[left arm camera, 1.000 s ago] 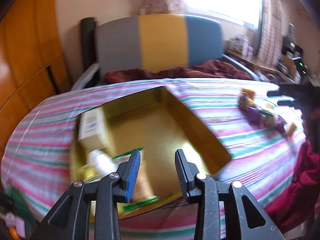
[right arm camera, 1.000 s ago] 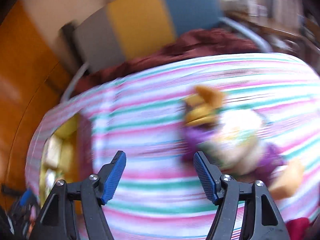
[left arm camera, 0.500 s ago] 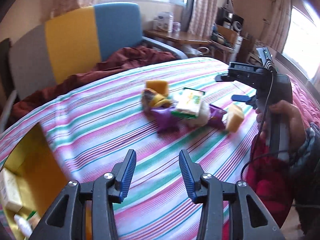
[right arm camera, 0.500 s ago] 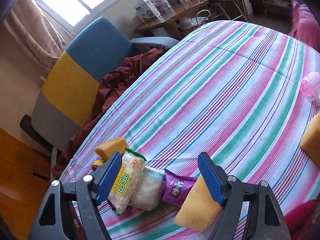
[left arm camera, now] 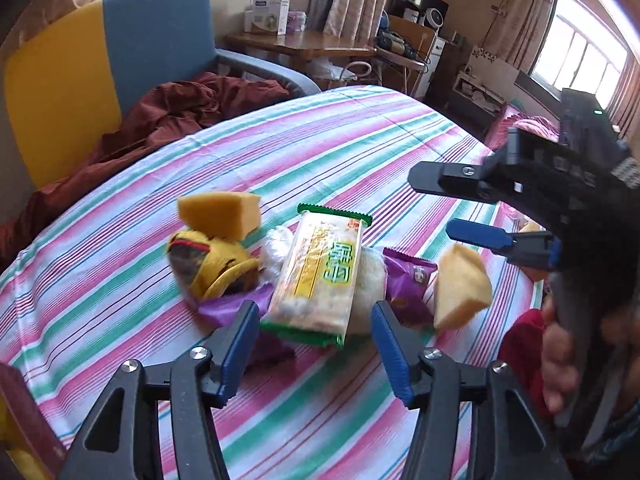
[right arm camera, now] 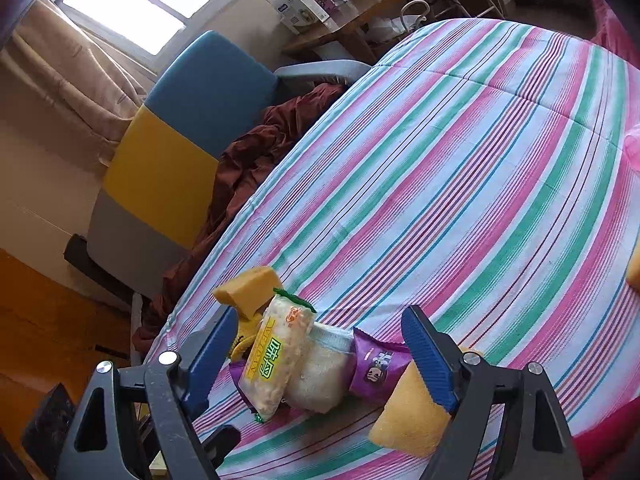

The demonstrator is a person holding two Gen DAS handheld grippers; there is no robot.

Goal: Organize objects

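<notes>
A heap of objects lies on the striped cloth point(left arm camera: 320, 148): a green-edged snack packet point(left arm camera: 318, 276) point(right arm camera: 276, 354), a white pouch point(right arm camera: 320, 372) under it, a purple packet point(left arm camera: 408, 284) point(right arm camera: 376, 368), a yellow plush toy point(left arm camera: 212, 264) and two yellow sponges point(left arm camera: 220, 212) point(left arm camera: 460, 284). My left gripper point(left arm camera: 314, 350) is open, just short of the snack packet. My right gripper point(right arm camera: 316, 356) is open above the heap; it also shows at the right of the left wrist view point(left arm camera: 436, 204).
A blue, yellow and grey chair point(left arm camera: 100, 64) with a dark red cloth point(left arm camera: 172, 116) stands behind the table. A wooden desk point(left arm camera: 304, 42) with boxes is further back. A box edge point(left arm camera: 20, 420) shows at the lower left. Red fabric point(left arm camera: 520, 344) hangs at the table's right edge.
My left gripper swung right from the yellow box to the heap and closed in on it. My right gripper came down over the heap.
</notes>
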